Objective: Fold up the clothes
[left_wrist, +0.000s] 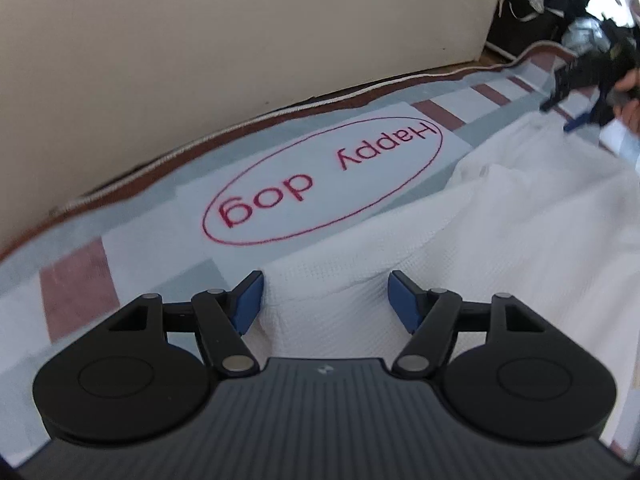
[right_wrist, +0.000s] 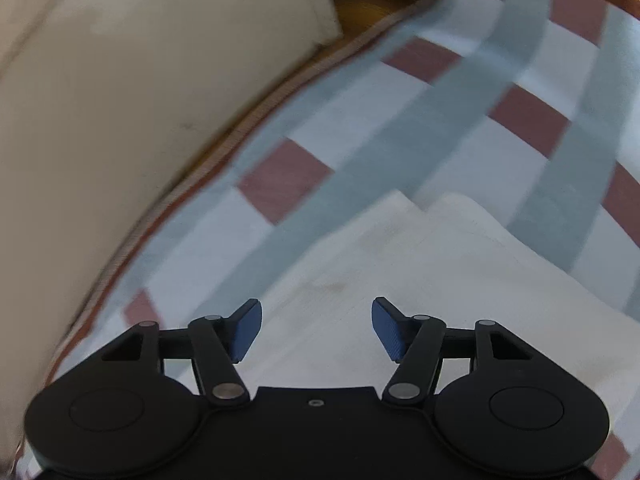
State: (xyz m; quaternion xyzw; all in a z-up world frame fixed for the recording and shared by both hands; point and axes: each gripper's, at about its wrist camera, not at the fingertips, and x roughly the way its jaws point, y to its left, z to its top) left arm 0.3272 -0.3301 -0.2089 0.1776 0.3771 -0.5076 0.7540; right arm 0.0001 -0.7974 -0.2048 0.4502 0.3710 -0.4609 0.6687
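Observation:
A white waffle-textured garment (left_wrist: pixel 460 248) lies spread on a checked mat. My left gripper (left_wrist: pixel 325 300) is open, and a raised fold at the garment's near corner stands between its blue pads (left_wrist: pixel 249 302) without being pinched. In the right wrist view the same white garment (right_wrist: pixel 420 264) lies under my right gripper (right_wrist: pixel 317 330), which is open with nothing between its fingers. The right gripper (left_wrist: pixel 576 108) also shows far off at the upper right of the left wrist view, with part of a hand behind it.
The mat (left_wrist: pixel 168 248) has grey, white and dusty-red squares and a red oval reading "Happy dog" (left_wrist: pixel 324 184). A beige cushioned wall (left_wrist: pixel 224 28) runs along the mat's far edge. Dark and white clutter (left_wrist: pixel 580 4) is piled at the top right.

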